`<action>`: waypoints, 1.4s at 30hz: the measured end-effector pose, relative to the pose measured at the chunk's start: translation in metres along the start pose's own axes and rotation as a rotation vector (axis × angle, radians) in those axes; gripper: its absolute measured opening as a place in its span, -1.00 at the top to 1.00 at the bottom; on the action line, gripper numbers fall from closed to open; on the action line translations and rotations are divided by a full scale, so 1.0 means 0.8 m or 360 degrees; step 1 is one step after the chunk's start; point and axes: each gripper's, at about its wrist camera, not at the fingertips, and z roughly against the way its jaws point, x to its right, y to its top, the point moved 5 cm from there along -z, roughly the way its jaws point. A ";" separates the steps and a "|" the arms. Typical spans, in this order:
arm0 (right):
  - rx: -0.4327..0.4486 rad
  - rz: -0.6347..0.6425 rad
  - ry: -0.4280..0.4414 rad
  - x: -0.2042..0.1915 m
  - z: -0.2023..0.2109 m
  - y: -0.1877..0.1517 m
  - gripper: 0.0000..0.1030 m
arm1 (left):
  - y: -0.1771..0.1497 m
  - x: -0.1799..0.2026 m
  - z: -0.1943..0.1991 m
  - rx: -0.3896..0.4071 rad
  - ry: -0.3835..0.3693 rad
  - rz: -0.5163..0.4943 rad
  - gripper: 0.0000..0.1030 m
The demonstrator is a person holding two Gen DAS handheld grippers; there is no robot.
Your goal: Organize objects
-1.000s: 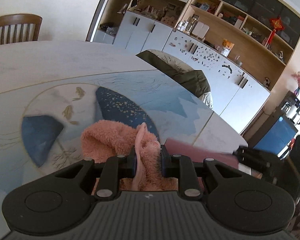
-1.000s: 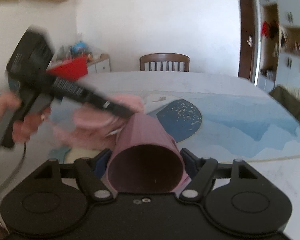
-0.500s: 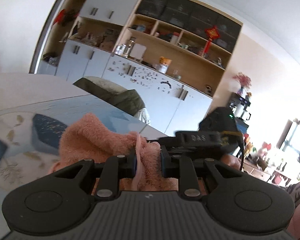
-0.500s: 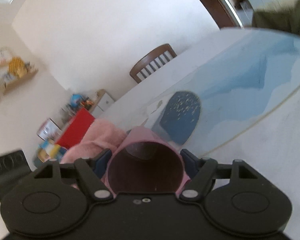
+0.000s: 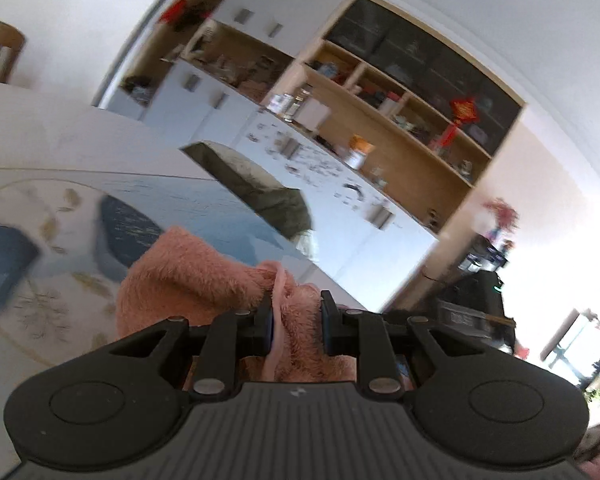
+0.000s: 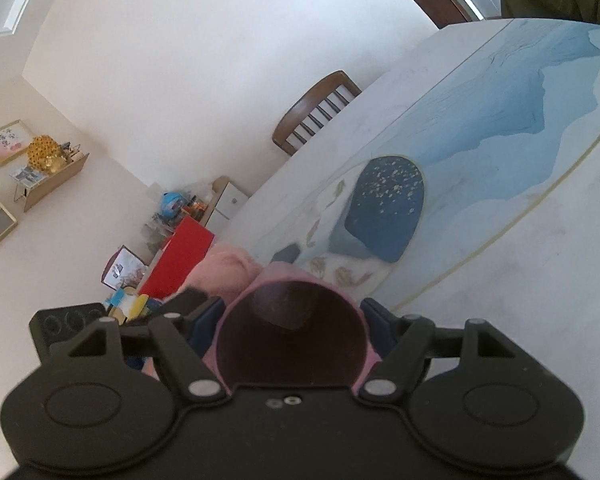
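Observation:
My left gripper is shut on a fluffy pink cloth, held above the table with the blue patterned mat. The cloth bunches between the fingers and hangs to the left. My right gripper is shut on a pink cup, its dark open mouth facing the camera. The pink cloth and the left gripper's black body show to the left of the cup in the right wrist view. Both grippers are tilted and lifted off the table.
The table with its blue mat lies ahead and right. A wooden chair stands at its far side. A red box and clutter sit left. A shelf wall and a draped chair stand beyond.
Both grippers have lifted and tilted with their loads. The left view swung up toward the shelves and back. The right view rolled so the table slants to the right.

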 end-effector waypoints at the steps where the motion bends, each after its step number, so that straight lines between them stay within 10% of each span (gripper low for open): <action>1: -0.0003 -0.0003 0.0006 0.000 0.000 0.000 -0.44 | 0.000 -0.007 0.001 0.0009 0.0032 0.0016 0.59; 10: 0.0041 0.0050 -0.0001 -0.006 0.018 0.004 -0.43 | -0.002 -0.055 -0.005 -0.0077 0.0417 0.0125 0.60; 17: 0.0046 0.0114 -0.0055 -0.014 0.018 0.009 -0.43 | -0.005 -0.050 0.006 -0.0088 0.0458 0.0031 0.58; 20: 0.0048 0.0179 -0.0083 -0.024 0.020 0.019 -0.43 | -0.002 -0.043 0.017 -0.0066 0.0432 0.0007 0.34; 23: 0.0039 0.0247 -0.0135 -0.032 0.017 0.025 -0.43 | -0.001 -0.038 0.027 -0.0033 0.0495 -0.0048 -0.46; 31: 0.0042 0.0243 -0.0196 -0.033 0.006 0.036 -0.43 | -0.020 0.010 0.028 -0.0100 0.0516 -0.0458 -0.76; 42: 0.0013 0.0340 -0.0241 -0.055 -0.021 0.045 -0.43 | -0.058 0.010 -0.006 -0.0345 0.0661 -0.0639 -0.55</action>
